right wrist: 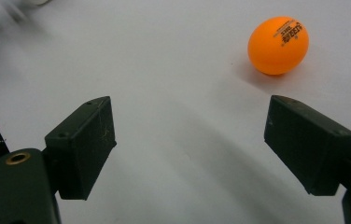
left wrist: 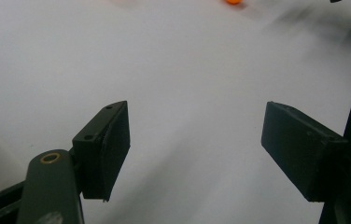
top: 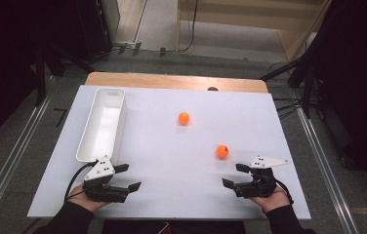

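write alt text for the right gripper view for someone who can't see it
An orange ball with small dark printed lettering rests on a bare white table surface, ahead of and slightly beyond the right gripper. The gripper's two black jaws stand wide open with nothing between them.

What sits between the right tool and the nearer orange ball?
Nothing: bare white table separates the right tool from the nearer orange ball, seen in the right gripper view.

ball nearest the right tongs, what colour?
Orange ball with dark printed lettering; the right gripper view shows it best.
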`<state>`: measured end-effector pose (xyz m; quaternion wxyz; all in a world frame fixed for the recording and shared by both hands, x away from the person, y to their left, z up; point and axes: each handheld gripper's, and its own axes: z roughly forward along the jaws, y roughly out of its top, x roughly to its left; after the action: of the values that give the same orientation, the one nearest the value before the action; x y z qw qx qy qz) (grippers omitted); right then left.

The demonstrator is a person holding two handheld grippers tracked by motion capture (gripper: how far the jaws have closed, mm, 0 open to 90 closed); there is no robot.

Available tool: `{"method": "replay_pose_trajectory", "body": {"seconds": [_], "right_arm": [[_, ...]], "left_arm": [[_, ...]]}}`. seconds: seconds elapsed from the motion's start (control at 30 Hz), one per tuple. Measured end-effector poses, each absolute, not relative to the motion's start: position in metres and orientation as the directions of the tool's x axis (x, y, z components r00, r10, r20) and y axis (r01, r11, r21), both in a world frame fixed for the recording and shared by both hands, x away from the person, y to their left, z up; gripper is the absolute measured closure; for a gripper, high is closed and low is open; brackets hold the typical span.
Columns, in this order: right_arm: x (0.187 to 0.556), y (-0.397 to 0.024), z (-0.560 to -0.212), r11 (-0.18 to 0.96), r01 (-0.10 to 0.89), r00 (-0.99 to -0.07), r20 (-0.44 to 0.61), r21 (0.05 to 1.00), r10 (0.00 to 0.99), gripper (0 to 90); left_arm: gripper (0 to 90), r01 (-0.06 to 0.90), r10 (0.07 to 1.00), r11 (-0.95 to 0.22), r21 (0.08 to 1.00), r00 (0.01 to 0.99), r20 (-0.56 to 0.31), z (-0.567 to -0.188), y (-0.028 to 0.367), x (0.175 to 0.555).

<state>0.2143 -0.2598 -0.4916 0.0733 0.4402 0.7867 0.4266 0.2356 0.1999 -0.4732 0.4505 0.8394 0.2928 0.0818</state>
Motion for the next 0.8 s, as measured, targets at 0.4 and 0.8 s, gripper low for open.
{"method": "replay_pose_trajectory", "body": {"seconds": [0.4, 0.8], "right_arm": [[0.2145, -0.2596, -0.4917, 0.246, 0.631, -0.599, 0.261, 0.735, 0.757, 14.8], [0.2141, -0.2589, -0.4915, 0.246, 0.631, -0.600, 0.261, 0.736, 0.756, 14.8]], "left_arm": [[24.5, 0.418, 0.547, -0.404, 0.814, 0.823, -0.151, -0.4740, 0.2009, 0.2366], [24.6, 0.413, 0.543, -0.403, 0.817, 0.826, -0.150, -0.4734, 0.2006, 0.2365]]}}
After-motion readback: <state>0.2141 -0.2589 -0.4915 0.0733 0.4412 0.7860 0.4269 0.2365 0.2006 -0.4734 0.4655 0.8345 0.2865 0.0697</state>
